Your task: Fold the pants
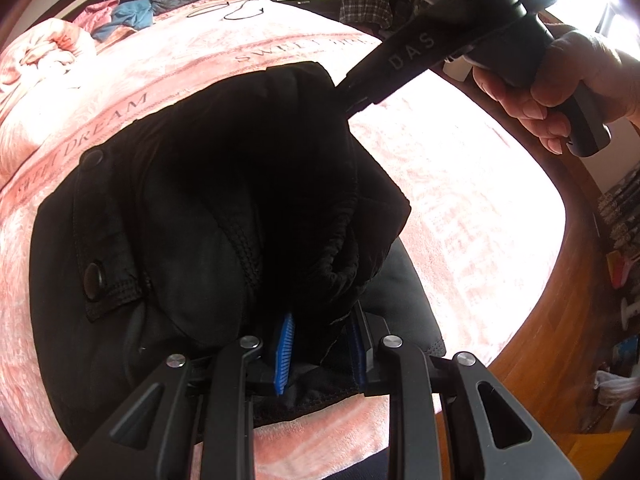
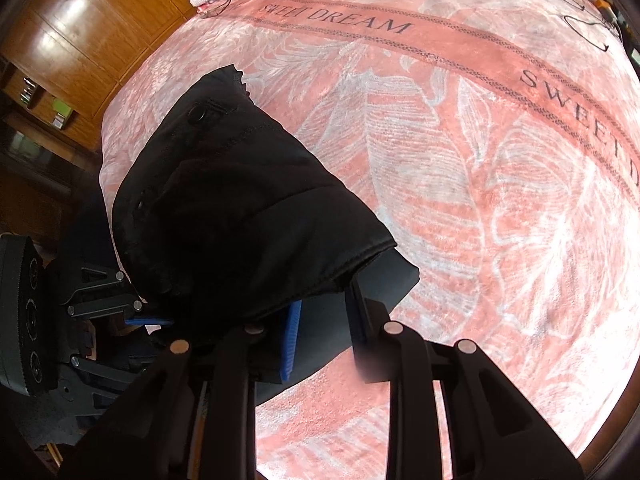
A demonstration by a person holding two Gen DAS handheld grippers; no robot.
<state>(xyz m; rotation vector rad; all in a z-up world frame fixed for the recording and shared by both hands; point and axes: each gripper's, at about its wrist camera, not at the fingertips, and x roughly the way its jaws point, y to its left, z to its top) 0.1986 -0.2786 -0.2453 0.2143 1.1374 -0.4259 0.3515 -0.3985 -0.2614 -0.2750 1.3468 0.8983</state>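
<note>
Black pants point(image 1: 192, 216) lie bunched on a pink bedspread point(image 1: 460, 184). My left gripper point(image 1: 320, 344) has black cloth between its blue-padded fingers point(image 1: 285, 344), with a flap and buttons to the left. My right gripper point(image 1: 352, 100) shows at upper right, a hand on its handle, its tip at the far edge of the pants. In the right wrist view the right gripper point(image 2: 324, 328) holds a fold of the pants point(image 2: 240, 208) draped over its fingers. The left gripper point(image 2: 132, 316) shows at the left edge, at the same bundle.
The bedspread point(image 2: 480, 160) reads "SWEET DREAM". Pillows and crumpled clothes point(image 1: 120, 16) lie at the bed's far end, with a black cord point(image 1: 240, 10) nearby. A wooden floor point(image 1: 560, 320) and clutter are on the right. Wooden cabinets point(image 2: 80, 20) stand beyond the bed.
</note>
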